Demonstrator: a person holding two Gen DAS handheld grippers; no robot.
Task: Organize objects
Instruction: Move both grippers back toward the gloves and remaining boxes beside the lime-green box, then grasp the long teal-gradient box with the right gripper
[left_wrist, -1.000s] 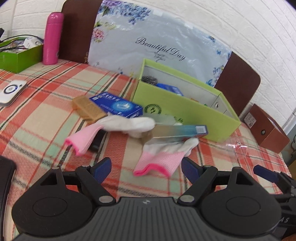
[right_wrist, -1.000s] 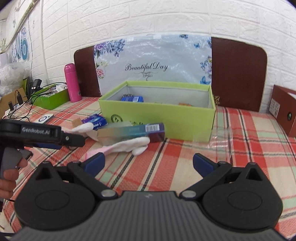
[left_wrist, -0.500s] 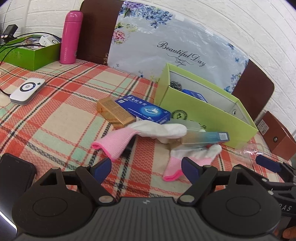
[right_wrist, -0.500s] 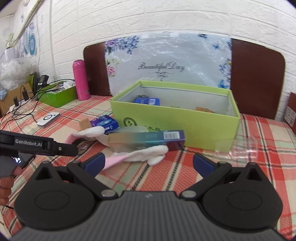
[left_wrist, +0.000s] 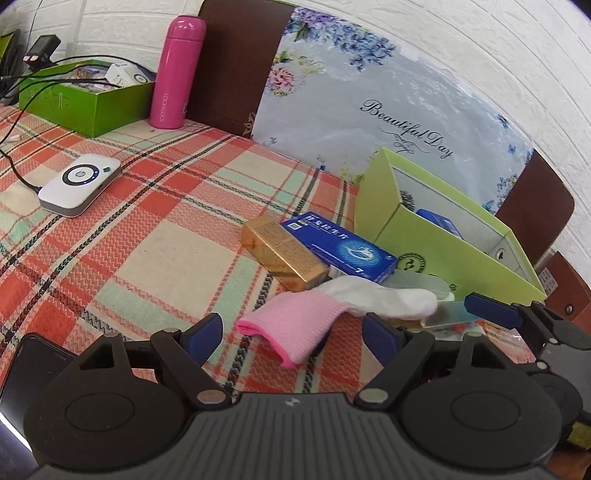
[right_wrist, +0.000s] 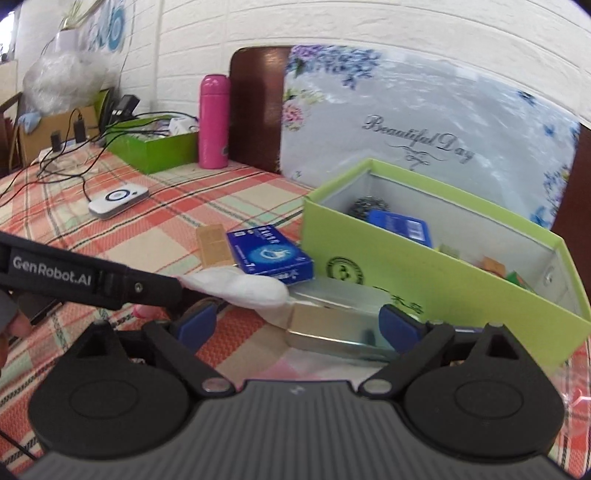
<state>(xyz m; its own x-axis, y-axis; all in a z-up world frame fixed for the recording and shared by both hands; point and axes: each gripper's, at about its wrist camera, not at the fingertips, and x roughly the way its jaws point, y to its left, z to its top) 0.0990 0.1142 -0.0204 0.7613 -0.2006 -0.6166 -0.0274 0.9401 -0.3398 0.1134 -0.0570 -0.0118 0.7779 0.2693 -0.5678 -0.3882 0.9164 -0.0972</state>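
Observation:
A pink-cuffed white sock (left_wrist: 295, 325) lies on the plaid cloth between the spread fingers of my left gripper (left_wrist: 293, 332), which touch nothing. A gold box (left_wrist: 284, 254) and a blue box (left_wrist: 340, 247) lie just beyond it, beside the light green open box (left_wrist: 454, 254). In the right wrist view a long teal-and-silver box (right_wrist: 332, 332) lies between the fingers of my right gripper (right_wrist: 297, 325). Its jaws are closing, and the pads do not press on the box. The white sock (right_wrist: 240, 286) rests against that box. The green box (right_wrist: 424, 280) holds several small items.
A pink bottle (left_wrist: 177, 74), a darker green box (left_wrist: 85, 99) with cables and a white device (left_wrist: 79, 184) stand at the back left. A black phone (left_wrist: 29, 373) lies at the near left edge. A floral board leans behind the box.
My right gripper has rolled and moved in toward the teal box, which now lies between its fingers, and they have narrowed slightly. My left gripper has shifted left, closer to the sock's pink cuff.

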